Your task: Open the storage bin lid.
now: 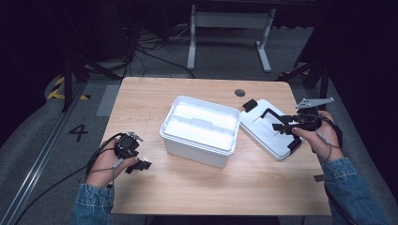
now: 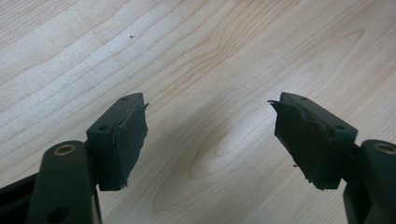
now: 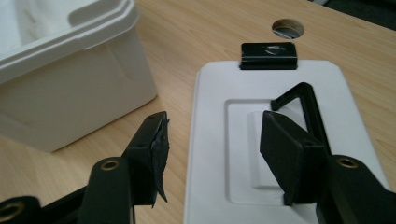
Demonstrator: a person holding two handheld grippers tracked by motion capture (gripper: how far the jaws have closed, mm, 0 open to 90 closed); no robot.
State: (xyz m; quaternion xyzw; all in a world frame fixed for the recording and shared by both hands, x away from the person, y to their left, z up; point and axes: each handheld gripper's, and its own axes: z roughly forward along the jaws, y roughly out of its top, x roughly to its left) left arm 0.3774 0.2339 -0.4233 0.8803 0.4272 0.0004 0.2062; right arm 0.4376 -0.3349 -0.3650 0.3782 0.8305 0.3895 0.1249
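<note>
Right gripper view: the right gripper is wide open over the white lid and holds nothing. Its jaws sit on both sides of the lid's edge, beside the black handle. A poor grab could make the lid slip and bump the white box. The left gripper is also open and empty, over the bare wooden table. Dark grey floor and cables lie beyond.
</note>
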